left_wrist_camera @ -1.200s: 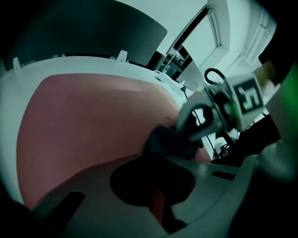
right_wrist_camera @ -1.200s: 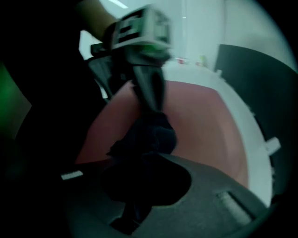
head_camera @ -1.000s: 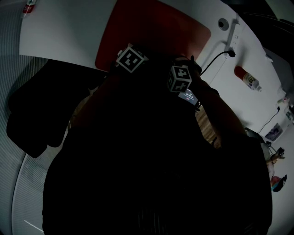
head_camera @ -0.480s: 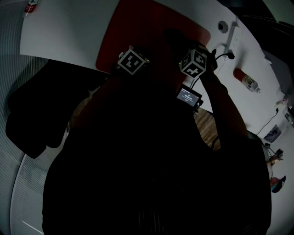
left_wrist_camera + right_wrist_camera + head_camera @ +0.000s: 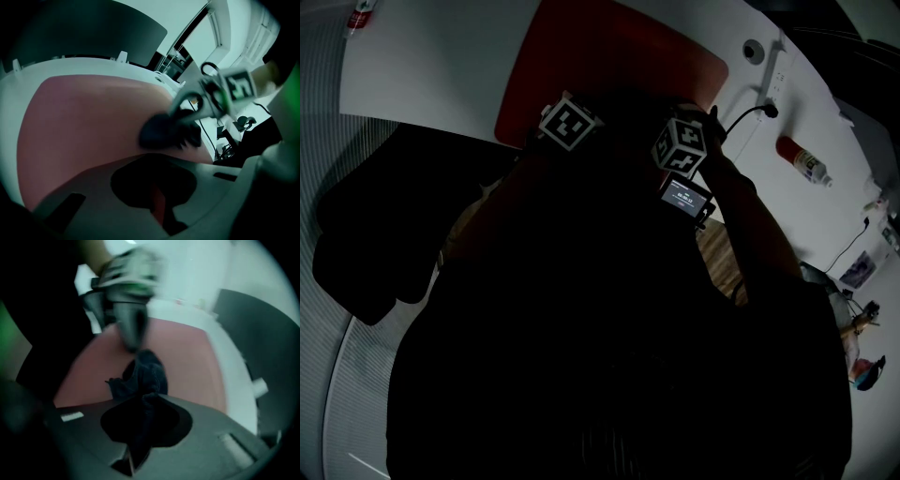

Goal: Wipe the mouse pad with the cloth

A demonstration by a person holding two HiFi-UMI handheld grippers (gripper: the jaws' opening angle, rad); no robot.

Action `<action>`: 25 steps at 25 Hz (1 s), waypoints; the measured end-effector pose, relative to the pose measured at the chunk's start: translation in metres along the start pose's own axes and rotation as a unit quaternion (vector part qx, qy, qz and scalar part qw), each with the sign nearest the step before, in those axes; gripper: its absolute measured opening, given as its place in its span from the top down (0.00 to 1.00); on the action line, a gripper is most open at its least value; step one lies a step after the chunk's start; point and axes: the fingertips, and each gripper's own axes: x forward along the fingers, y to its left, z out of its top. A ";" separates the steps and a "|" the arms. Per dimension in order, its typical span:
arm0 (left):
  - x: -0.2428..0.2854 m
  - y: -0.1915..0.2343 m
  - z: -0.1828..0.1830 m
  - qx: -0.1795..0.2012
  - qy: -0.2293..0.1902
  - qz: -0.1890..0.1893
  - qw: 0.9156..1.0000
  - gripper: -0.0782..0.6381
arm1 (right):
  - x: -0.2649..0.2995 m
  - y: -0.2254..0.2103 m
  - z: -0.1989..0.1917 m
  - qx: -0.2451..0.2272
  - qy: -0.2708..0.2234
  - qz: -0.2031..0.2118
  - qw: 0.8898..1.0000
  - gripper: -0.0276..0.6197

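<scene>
While my right gripper (image 5: pixel 140 439) has its fingers closed tight on the dark navy crumpled fabric cloth (image 5: pixel 143 376), the loose bunch of that cloth sits just ahead of the fingertips, down on the flat red rounded-corner mouse pad (image 5: pixel 183 357). A strand of cloth runs back between the two fingers, no gap either side. Left gripper (image 5: pixel 157 204): fingers almost together, only a thin red sliver showing between them; cannot tell if that sliver is pad being pinched or pad seen through the slit. Mouse pad spreads out ahead and to the left of my left fingers, filling most of that view. Ahead-right of my left fingers: cloth bunch on the pad with the right gripper over it, blurred. From my right fingers, the left gripper is just beyond the cloth, blurred, tip down near the cloth's far edge; contact unclear. Head view: both marker cubes over the pad's near part, left one by the near edge. White table (image 5: pixel 431 66) around the pad. Red-and-white plastic bottle (image 5: pixel 806 161) lies on it well to the right of my right fingers, thin black cable (image 5: pixel 741 117) between.
</scene>
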 end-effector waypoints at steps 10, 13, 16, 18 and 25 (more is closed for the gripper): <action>0.000 0.001 -0.002 0.003 0.001 0.010 1.000 0.88 | -0.032 -0.093 -0.057 0.155 0.036 -0.119 0.980 0.91; -0.002 0.001 -0.004 0.009 0.004 0.013 1.000 0.88 | -0.018 -0.029 -0.023 0.125 0.009 -0.073 0.989 0.91; -0.003 0.002 0.000 0.018 -0.009 0.024 0.999 0.88 | -0.004 0.038 0.007 0.095 -0.019 -0.010 0.995 0.91; -0.002 0.002 0.001 0.023 -0.008 0.032 0.999 0.88 | 0.000 0.061 0.014 0.100 -0.028 0.024 0.994 0.91; -0.007 -0.003 -0.003 0.007 -0.022 0.056 0.998 0.88 | -0.032 0.044 0.025 0.293 -0.116 0.078 0.946 0.91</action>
